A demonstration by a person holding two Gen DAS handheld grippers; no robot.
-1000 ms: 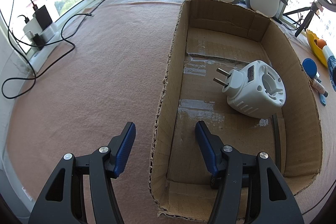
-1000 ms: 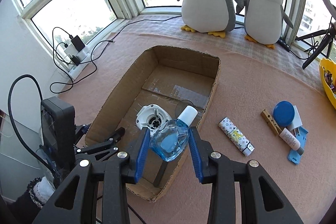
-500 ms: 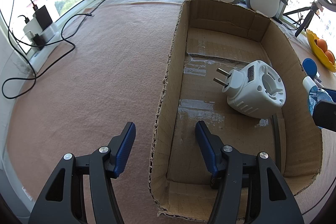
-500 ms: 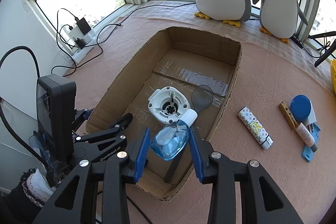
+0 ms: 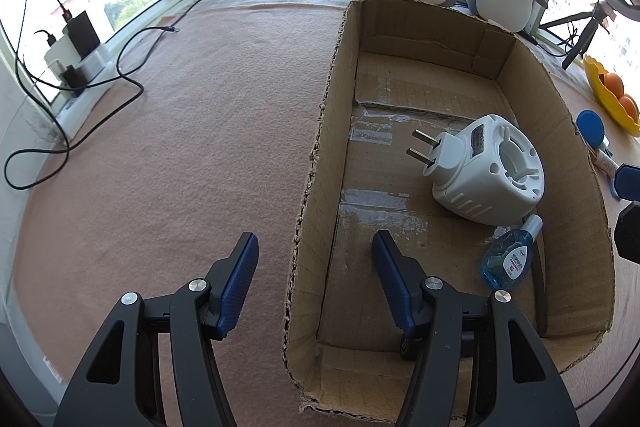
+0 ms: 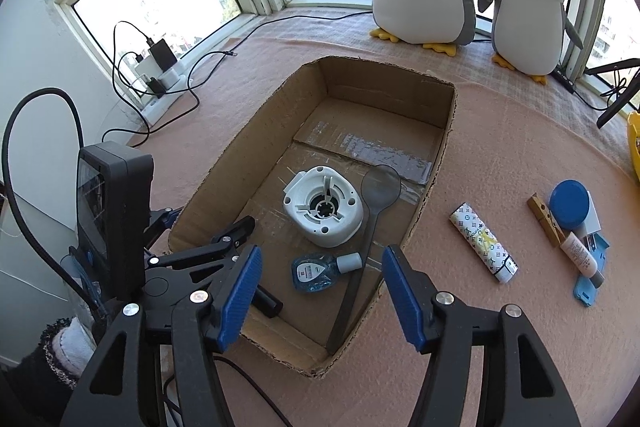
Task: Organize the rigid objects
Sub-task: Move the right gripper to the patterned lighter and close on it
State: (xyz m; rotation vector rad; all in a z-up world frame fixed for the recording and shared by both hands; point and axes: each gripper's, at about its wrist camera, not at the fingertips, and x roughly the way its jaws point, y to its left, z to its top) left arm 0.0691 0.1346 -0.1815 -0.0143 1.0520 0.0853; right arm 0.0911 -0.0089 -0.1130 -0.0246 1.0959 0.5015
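the right gripper (image 6: pixel 320 289) hangs over the cardboard box (image 6: pixel 256 131), jaws opening and grasping nothing. the blue bottle (image 6: pixel 314 271) lies on the box floor just ahead of the jaws, white cap toward the right jaw, just beside the white plug-in device (image 6: pixel 323 206); its white and red label is too small to read. the left gripper (image 5: pixel 314 277) straddles the box's left wall (image 5: pixel 310 187), apparently gripping it. right of the right jaws lies a monogram-patterned tube (image 6: pixel 483 242).
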